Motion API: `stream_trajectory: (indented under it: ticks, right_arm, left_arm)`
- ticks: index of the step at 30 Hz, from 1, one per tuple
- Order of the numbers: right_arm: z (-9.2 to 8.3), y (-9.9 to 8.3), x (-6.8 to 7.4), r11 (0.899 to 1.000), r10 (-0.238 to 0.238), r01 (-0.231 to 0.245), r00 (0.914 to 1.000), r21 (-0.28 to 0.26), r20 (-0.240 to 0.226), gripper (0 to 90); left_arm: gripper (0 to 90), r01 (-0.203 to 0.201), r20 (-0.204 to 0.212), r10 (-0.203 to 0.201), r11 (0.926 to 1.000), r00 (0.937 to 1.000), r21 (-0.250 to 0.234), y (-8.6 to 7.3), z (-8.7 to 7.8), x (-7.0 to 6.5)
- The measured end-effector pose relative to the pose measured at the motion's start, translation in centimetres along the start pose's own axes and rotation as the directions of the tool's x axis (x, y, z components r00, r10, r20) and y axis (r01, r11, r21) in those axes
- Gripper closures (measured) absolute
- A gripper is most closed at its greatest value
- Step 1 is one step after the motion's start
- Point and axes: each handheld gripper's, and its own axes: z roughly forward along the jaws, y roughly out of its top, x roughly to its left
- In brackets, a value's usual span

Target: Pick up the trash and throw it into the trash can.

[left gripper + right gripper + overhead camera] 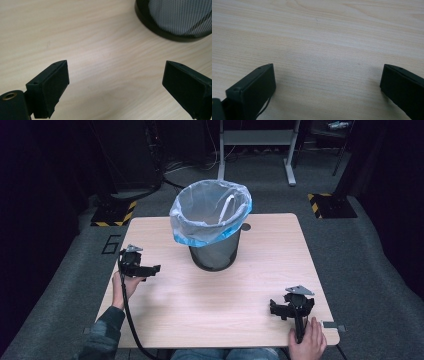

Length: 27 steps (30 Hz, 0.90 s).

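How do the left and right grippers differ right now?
The left gripper sits at the table's left edge, level with the bin; the right gripper sits nearer the front right corner. The left gripper view catches the bin's base; the right gripper view shows bare wood. Both have jaws wide open, holding nothing.

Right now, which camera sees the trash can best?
The high view: the whole trash can stands on the table, with its bag's blue-edged top folded over the rim. The left gripper view catches just the can's dark base and mesh side in one corner. The right gripper view looks at bare tabletop.
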Motion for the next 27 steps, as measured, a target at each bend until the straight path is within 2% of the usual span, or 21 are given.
stream_trajectory:
  ticks: [3, 10, 14, 16, 18, 21, 27]
  right_arm:
    - [0.0, 0.0, 0.0, 1.000, 0.000, 0.000, 1.0000, 0.000, 0.000, 0.0]
    - [0.0, 0.0, 0.0, 1.000, 0.000, 0.000, 1.0000, 0.001, 0.000, 0.0]
    - [0.0, 0.0, 0.0, 1.000, 0.000, 0.000, 1.0000, 0.000, 0.000, 0.0]
    - [0.0, 0.0, 0.0, 1.000, 0.000, 0.000, 1.0000, 0.000, 0.000, 0.0]
    - [0.0, 0.0, 0.0, 1.000, 0.000, 0.000, 1.0000, 0.003, 0.000, 0.0]
    - [0.0, 0.0, 0.0, 1.000, 0.000, 0.000, 1.0000, 0.000, 0.000, 0.0]
    - [0.0, 0.0, 0.0, 1.000, 0.000, 0.000, 1.0000, 0.000, 0.000, 0.0]
  left_arm:
    - [6.7, 0.014, 0.000, -0.014, 0.9998, 0.9999, 0.012, -1.2, 0.4, 0.2]
    - [4.6, 0.021, -0.037, -0.018, 0.9971, 0.9992, 0.073, -4.6, 1.7, 0.6]
    - [3.9, 0.039, -0.041, -0.036, 0.9971, 0.9985, 0.066, -6.0, 2.2, 0.9]
    - [3.4, 0.036, -0.048, -0.033, 0.9966, 0.9983, 0.074, -6.8, 2.6, 0.8]
    - [2.5, 0.000, -0.078, 0.004, 0.9989, 0.9969, 0.048, -7.3, 2.6, 0.5]
    - [1.6, 0.004, -0.090, -0.005, 0.9998, 0.9959, -0.018, -8.1, 2.7, 0.2]
    - [1.3, -0.011, -0.074, 0.010, 0.9998, 0.9972, -0.017, -8.2, 2.6, -0.1]
